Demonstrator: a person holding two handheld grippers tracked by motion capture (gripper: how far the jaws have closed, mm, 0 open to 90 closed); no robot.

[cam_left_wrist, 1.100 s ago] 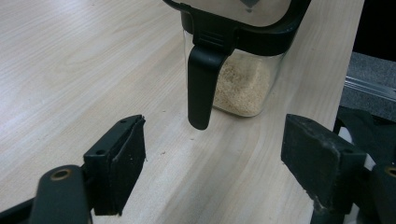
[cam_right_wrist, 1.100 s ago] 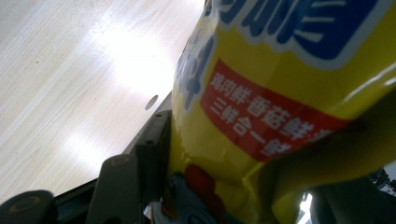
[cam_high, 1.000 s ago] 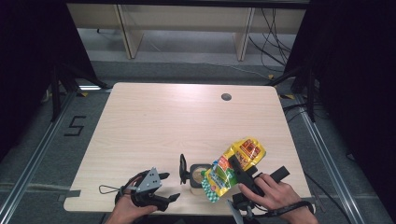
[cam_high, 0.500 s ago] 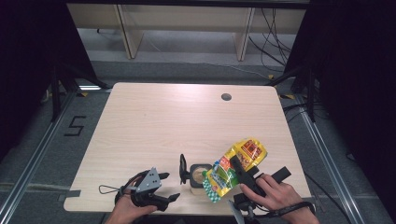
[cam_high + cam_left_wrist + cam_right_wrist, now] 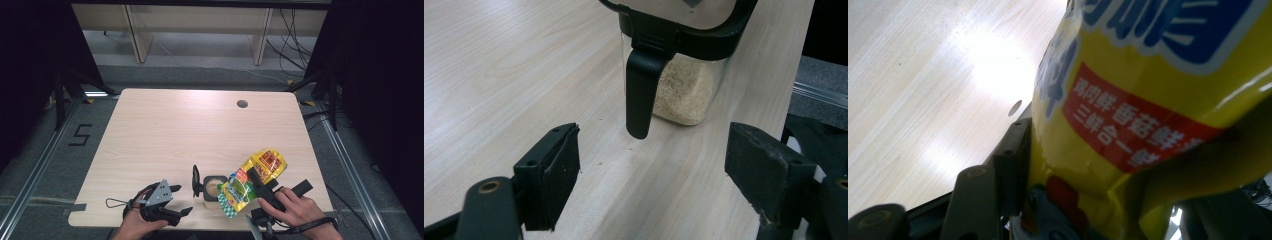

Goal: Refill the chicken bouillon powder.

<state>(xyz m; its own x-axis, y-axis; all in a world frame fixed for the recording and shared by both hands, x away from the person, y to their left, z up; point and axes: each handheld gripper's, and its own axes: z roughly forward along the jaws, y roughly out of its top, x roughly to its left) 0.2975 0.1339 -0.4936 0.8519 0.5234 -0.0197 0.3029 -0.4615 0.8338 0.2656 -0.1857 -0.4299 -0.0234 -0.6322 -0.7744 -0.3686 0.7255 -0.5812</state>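
Yellow seasoning pouch (image 5: 252, 181), printed red, blue and green, tilts over the container (image 5: 214, 189).

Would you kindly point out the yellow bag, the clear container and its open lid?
yellow bag (image 5: 265, 164): high view, upper printed face.
clear container (image 5: 684, 92): left gripper view, glass wall.
lid (image 5: 195, 180): high view, raised flap.

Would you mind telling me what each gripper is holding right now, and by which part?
The right gripper clamps the yellow bag across its middle, tilted over the jar. The left gripper holds nothing, its jaws open.
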